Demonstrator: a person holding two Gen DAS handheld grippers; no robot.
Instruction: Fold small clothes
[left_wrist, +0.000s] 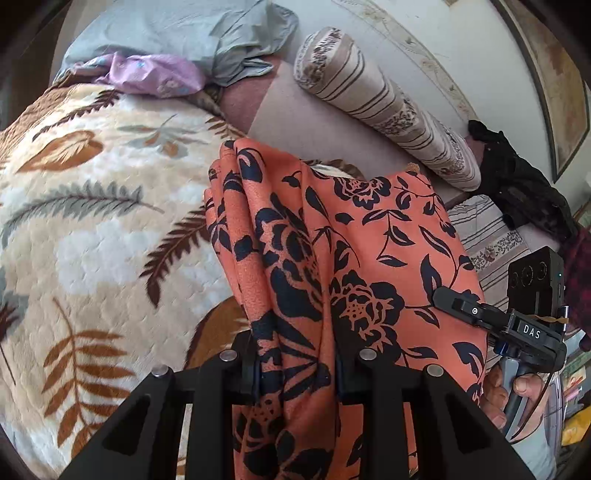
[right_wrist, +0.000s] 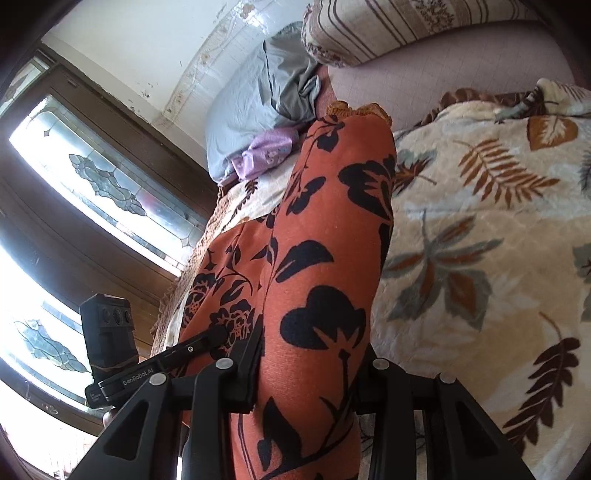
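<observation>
Left wrist view is showing the left gripper (left_wrist: 295, 369) and right gripper (right_wrist: 310, 373) each clamping the orange floral garment (left_wrist: 332, 240), which is hanging stretched between them above the leaf-print blanket (left_wrist: 92, 221).

both wrist views look steeply down, close over the leaf-print blanket (left_wrist: 92, 229), sharing the orange floral cloth (right_wrist: 325, 240)

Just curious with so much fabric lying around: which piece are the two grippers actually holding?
The orange cloth with black flowers, pinched by both the left gripper and right gripper. The grey, lilac and black pieces lie untouched.
</observation>
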